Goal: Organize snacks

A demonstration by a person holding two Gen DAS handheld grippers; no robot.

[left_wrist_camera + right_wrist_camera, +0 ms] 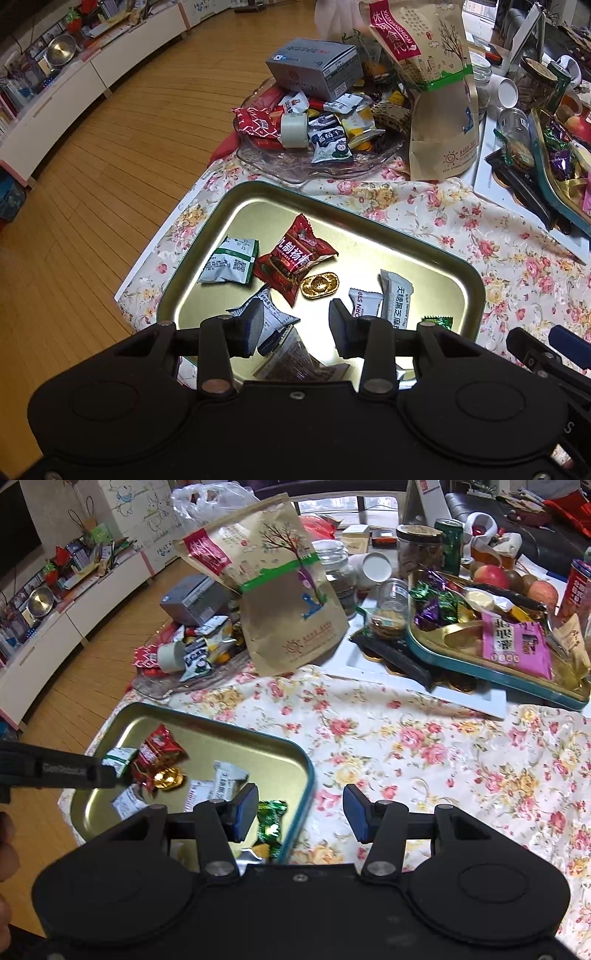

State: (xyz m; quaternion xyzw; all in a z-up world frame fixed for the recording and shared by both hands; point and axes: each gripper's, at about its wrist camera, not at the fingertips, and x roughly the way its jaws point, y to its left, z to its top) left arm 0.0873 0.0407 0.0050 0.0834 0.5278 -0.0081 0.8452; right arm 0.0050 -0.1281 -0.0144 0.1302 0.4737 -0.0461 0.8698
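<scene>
My left gripper (pixel 295 325): tilted steeply downward, jaws parted, nothing between the black pads (pixel 255 326); its dark body also shows at the left edge of the right wrist view. My right gripper (pixel 300 812): tilted steeply downward, jaws parted, blue pads (pixel 246 812) gripping nothing. My fingers (pixel 5 849): a sliver at the left edge of the right wrist view

Gold tin tray (pixel 258 195) on floral desk, holding loose snacks: red packet (pixel 293 258) at centre, green-white packet (pixel 229 260) left of it, gold ingot candy (pixel 319 285) touching its near-right side, green candy (pixel 271 821) by tray's right rim.
</scene>
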